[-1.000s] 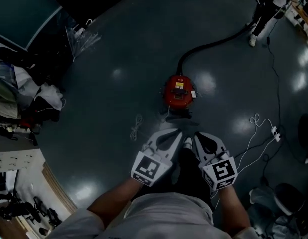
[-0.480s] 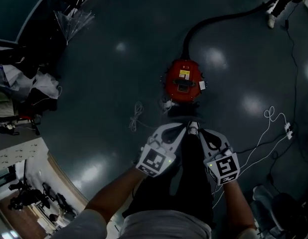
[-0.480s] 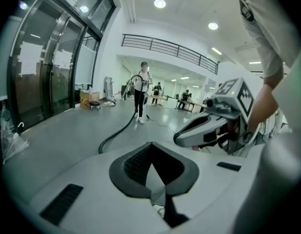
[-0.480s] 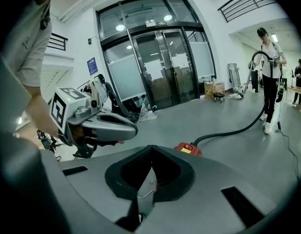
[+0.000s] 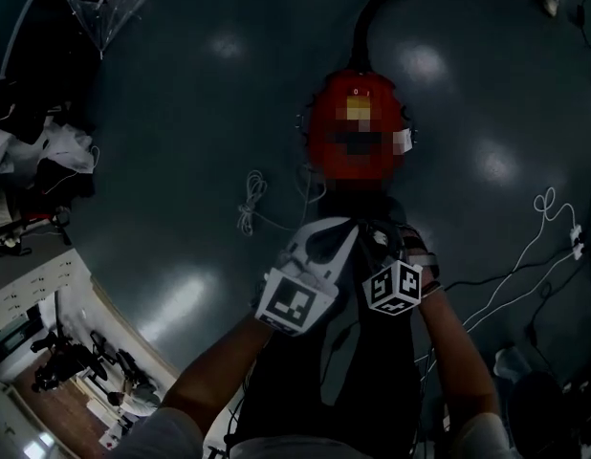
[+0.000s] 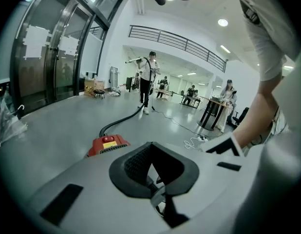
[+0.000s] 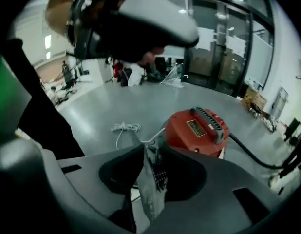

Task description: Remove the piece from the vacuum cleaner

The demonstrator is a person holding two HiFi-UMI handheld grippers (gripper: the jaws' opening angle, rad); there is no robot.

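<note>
The left gripper (image 6: 150, 147) had its jaws together, empty. The right gripper (image 7: 143, 150) had its jaws opening, nothing between them. Just beyond both, untouched, the red vacuum (image 7: 182, 130) sat on the floor (image 7: 106, 106), a white cord (image 7: 123, 128) to its left. Its yellow label (image 6: 108, 139) was unreadable. A black hose (image 7: 253, 155) ran from its far side.
</note>
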